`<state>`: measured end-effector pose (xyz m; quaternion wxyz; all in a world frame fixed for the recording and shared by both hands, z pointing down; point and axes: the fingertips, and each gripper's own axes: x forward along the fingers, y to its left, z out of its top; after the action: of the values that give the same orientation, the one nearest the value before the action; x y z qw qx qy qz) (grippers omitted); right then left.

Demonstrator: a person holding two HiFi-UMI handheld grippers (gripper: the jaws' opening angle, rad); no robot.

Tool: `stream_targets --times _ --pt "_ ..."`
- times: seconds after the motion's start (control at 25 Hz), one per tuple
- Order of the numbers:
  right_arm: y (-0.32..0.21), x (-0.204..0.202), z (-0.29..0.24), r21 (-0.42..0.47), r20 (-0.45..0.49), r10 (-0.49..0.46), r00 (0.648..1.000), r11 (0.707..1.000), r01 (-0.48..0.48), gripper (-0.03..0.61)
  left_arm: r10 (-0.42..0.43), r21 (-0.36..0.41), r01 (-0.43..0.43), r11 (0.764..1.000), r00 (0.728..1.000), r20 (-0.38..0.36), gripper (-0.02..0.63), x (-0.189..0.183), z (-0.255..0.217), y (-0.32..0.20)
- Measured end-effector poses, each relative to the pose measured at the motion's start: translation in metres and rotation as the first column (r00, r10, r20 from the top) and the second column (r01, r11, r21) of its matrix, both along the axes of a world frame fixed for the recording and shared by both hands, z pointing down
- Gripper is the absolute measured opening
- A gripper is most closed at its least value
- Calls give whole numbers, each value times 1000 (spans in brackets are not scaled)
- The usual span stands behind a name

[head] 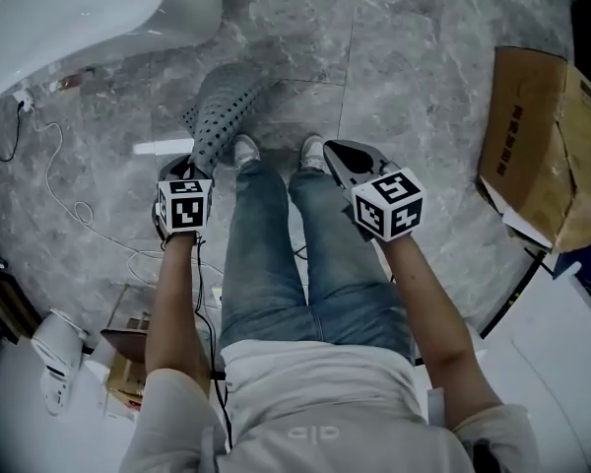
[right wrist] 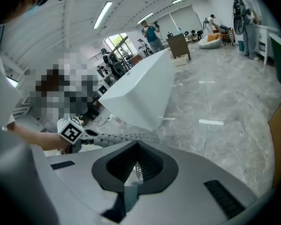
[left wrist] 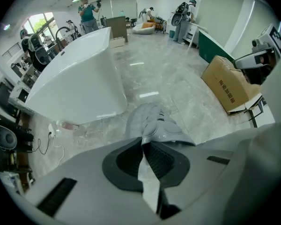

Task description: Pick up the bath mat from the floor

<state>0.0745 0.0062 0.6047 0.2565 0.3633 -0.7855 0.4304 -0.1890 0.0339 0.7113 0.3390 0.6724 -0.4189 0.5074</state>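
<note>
The bath mat [head: 223, 101] is grey rubber with rows of small holes. It hangs off the floor in front of the person's shoes, bunched into a long fold. My left gripper [head: 197, 163] is shut on its near end. In the left gripper view the mat [left wrist: 155, 124] runs away from the closed pads [left wrist: 152, 156] of my left gripper [left wrist: 147, 146]. My right gripper [head: 334, 150] is beside it over the right shoe, jaws together with nothing in them. The right gripper view shows this gripper [right wrist: 136, 165], and the mat [right wrist: 119, 137] stretching from the left gripper's marker cube [right wrist: 72, 131].
A white bathtub [head: 79, 18] stands at the upper left, with a white cable [head: 59, 185] trailing over the marbled floor below it. A large cardboard box [head: 542, 146] leans at the right. A small box [head: 128, 363] and a white device [head: 54, 348] lie behind the person's left side.
</note>
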Motion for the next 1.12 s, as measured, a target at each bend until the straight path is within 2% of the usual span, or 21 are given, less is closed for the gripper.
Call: stream_targets --times 0.56,0.92,1.12 --pt "-22 -10 -110 95 2 0 1000 996 0 25 -111 43 118 992 983 -146 29 24 -130 -25" --pt "-39 -33 -188 174 16 -5 1000 985 3 25 -114 114 148 982 959 -260 29 38 -230 -46" --pt "-48 -37 -228 219 24 0 1000 976 -5 25 -92 164 146 976 950 -297 29 41 -283 -56"
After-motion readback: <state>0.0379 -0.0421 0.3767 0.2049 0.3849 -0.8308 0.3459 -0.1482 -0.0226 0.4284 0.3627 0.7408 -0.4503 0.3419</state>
